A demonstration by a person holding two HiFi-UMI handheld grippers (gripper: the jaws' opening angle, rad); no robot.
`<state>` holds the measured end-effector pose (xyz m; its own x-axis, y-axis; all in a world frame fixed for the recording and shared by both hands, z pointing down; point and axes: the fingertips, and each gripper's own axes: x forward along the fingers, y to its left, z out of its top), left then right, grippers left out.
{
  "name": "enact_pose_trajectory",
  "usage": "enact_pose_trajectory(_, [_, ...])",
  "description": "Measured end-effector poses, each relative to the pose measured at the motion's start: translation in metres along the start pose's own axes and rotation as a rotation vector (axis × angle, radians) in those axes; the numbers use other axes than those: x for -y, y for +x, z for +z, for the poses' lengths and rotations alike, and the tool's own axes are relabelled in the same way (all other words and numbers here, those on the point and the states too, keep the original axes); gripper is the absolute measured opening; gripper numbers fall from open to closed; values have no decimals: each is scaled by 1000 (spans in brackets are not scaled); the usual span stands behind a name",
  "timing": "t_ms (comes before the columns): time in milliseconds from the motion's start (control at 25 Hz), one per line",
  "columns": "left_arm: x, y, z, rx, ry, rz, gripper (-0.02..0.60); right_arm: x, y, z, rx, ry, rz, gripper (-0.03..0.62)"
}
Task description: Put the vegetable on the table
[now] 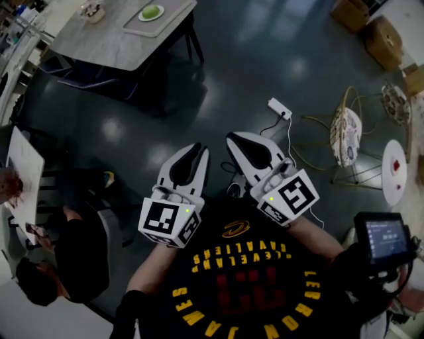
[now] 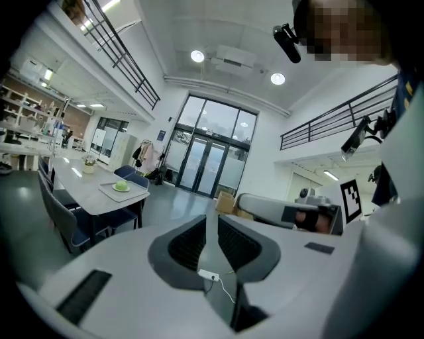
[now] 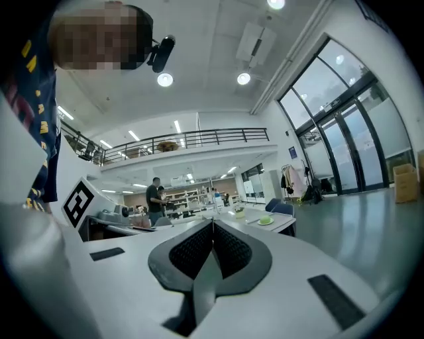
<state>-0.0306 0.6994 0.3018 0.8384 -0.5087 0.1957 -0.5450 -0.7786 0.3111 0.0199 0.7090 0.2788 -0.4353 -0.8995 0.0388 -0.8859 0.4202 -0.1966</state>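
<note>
The left gripper (image 1: 198, 148) was empty, its jaws a slit apart; the right gripper (image 1: 231, 138) was clenched on nothing. Both were well apart from the surface (image 1: 99, 46). Best to close in first, then open wide to straddle the vegetable (image 1: 152, 12) near its corner.

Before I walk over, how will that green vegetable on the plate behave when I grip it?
The green vegetable looks rounded and smooth, so it may roll or slip when squeezed. It seems small on its plate, so probably light. Firmness cannot be told from here.
</note>
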Motion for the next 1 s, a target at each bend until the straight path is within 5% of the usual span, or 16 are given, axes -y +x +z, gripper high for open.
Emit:
enact_pose_trajectory(400, [-5, 51, -8, -59, -1, 83, 58, 59, 10, -6, -12, 84, 42, 5])
enact_pose_trajectory(1000, [-158, 169, 62, -44, -82, -39, 58, 152, 180, 10, -105, 64, -72, 5])
